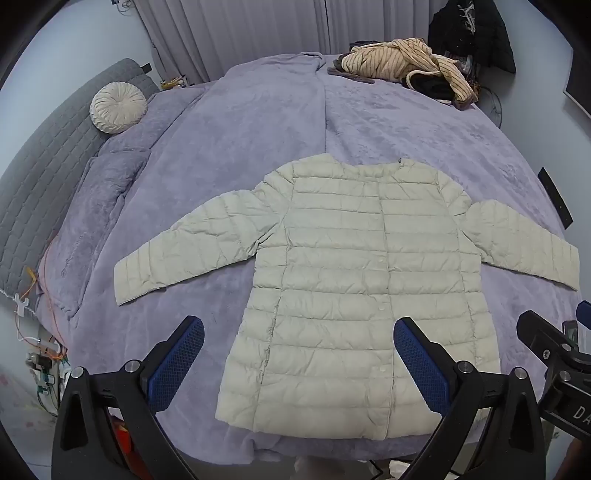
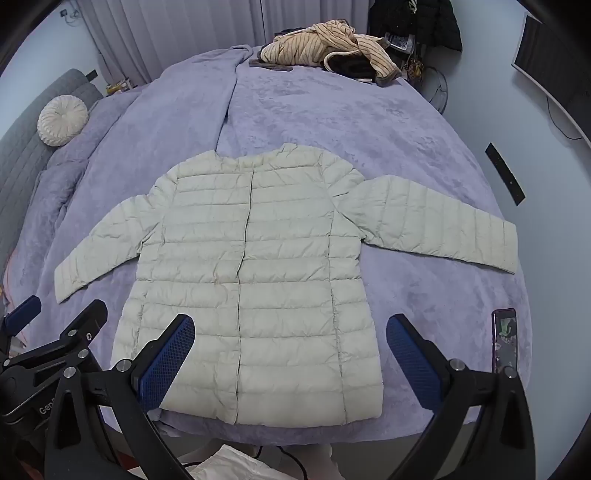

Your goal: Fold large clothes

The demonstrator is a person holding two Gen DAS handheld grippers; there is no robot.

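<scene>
At the far left a grey quilted headboard (image 1: 44, 173) runs along the bed, and a round cream pleated cushion (image 1: 118, 107) leans on it beside a lilac pillow (image 1: 110, 177); a tangle of orange and white cables (image 1: 33, 314) hangs at the bed's near left corner. The bed itself is covered in a lilac plush blanket (image 1: 258, 122), with pale grey curtains (image 1: 229, 29) behind it.

The left tool (image 1: 299, 354) hovers over the near edge with its blue-padded fingers (image 1: 177, 362) spread as wide as they go, gripping nothing; the left half of the hem shows in the gap between them. In the middle of the blanket lies the pale cream quilted puffer jacket (image 1: 351, 280), flat, front up and snapped closed; both sleeves are stretched out sideways, collar toward the far side, hem near the bed's front edge.

The right tool (image 2: 290, 354) hangs above the hem's right half, equally wide open and empty; its right finger (image 2: 413, 362) stands over bare blanket. Just right of it a phone in a purple case (image 2: 505, 339) lies on the blanket, screen up. At the far right corner sits a heap of beige striped clothing (image 2: 325, 46) over darker garments; a black coat (image 2: 428, 22) hangs behind it.
</scene>
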